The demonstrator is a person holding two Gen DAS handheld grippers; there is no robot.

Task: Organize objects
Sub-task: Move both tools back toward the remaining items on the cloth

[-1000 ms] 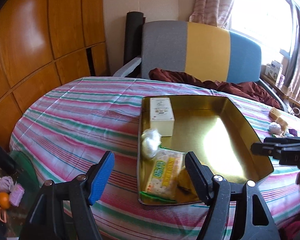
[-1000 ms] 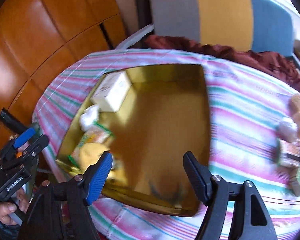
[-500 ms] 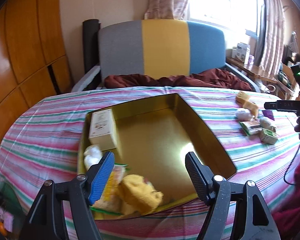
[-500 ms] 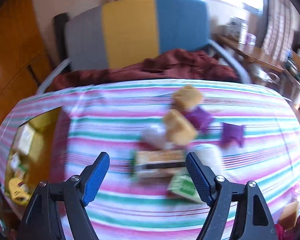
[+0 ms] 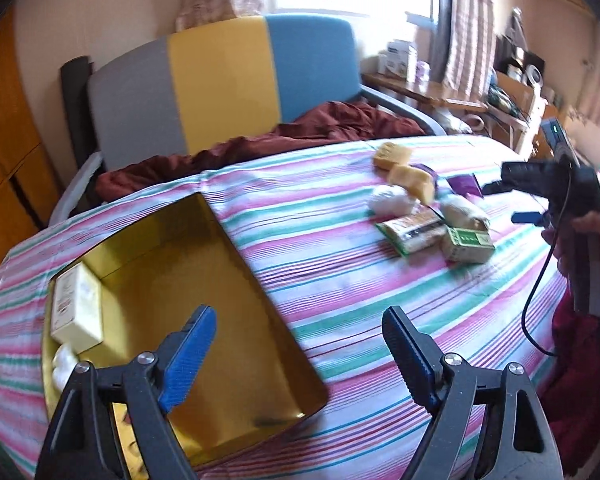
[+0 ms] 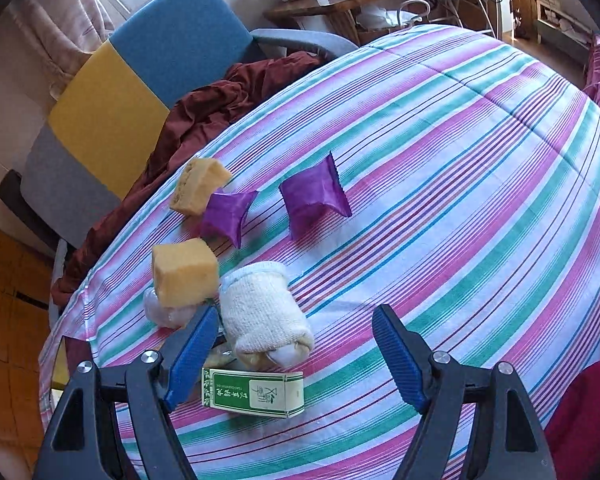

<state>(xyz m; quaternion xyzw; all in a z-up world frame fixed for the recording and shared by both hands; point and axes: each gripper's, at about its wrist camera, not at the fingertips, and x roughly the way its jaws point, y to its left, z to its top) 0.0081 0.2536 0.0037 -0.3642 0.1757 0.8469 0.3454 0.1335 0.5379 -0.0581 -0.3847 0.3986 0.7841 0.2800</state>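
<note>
Green box [image 6: 253,393] is seen lying flat on the striped cloth [image 6: 440,168] just below the right tongs [image 6: 296,350], whose jaws are spread with nothing gripped, a rolled sock [image 6: 262,312] being between them. Beyond lie two yellow sponges [image 6: 184,272] and two purple wrappers [image 6: 314,196]. Left tongs [image 5: 300,350], just opened wider and empty, are held above the gold tray [image 5: 260,296], with a white box [image 5: 74,306] inside.

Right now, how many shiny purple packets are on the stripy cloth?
2. One purple packet touches the far yellow sponge block. The other purple packet lies apart, to its right. Another could be hidden under the pile nearer the camera.
</note>
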